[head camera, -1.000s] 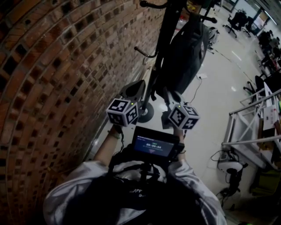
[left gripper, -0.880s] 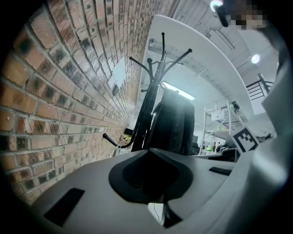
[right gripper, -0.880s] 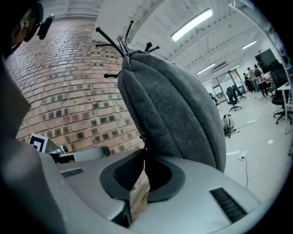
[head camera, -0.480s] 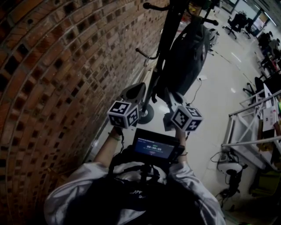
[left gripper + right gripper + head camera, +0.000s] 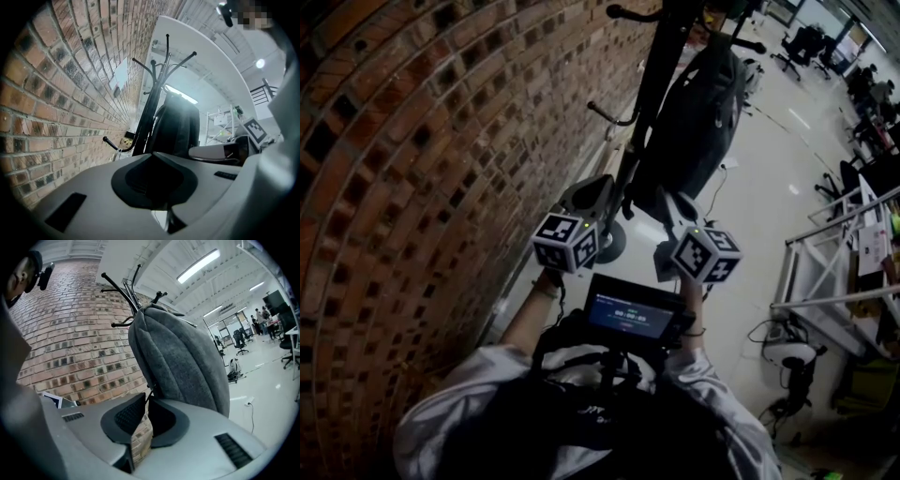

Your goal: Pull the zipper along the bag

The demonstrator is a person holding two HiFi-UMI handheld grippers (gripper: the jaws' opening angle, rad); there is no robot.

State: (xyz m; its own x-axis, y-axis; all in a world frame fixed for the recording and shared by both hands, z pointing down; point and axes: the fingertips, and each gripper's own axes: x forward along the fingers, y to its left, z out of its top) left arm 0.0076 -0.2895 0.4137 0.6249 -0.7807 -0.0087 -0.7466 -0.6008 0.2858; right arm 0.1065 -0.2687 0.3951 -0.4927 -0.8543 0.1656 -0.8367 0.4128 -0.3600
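Note:
A dark grey backpack (image 5: 698, 103) hangs on a black coat stand (image 5: 652, 84) beside the brick wall; it fills the right gripper view (image 5: 178, 357). My right gripper (image 5: 675, 204) is just below the bag's lower end. Its jaws have just been opening and stand slightly apart (image 5: 146, 397), with brick showing through the gap. A thin dark zipper pull (image 5: 149, 391) dangles from the bag right at their tips, and the pads are not pressing on it. My left gripper (image 5: 592, 186) hovers to the left near the stand's pole, its pads (image 5: 140, 176) together on nothing, and the bag (image 5: 176, 129) is ahead of it.
The brick wall (image 5: 441, 141) runs close along the left. The stand's round base (image 5: 609, 246) sits on the pale floor between the grippers. A cable (image 5: 717, 187) lies on the floor, a metal rack (image 5: 834, 262) stands at the right, and office chairs (image 5: 806, 42) are far back.
My right gripper has risen a little toward the bag, its marker cube now larger and further right. The left gripper has stayed where it was.

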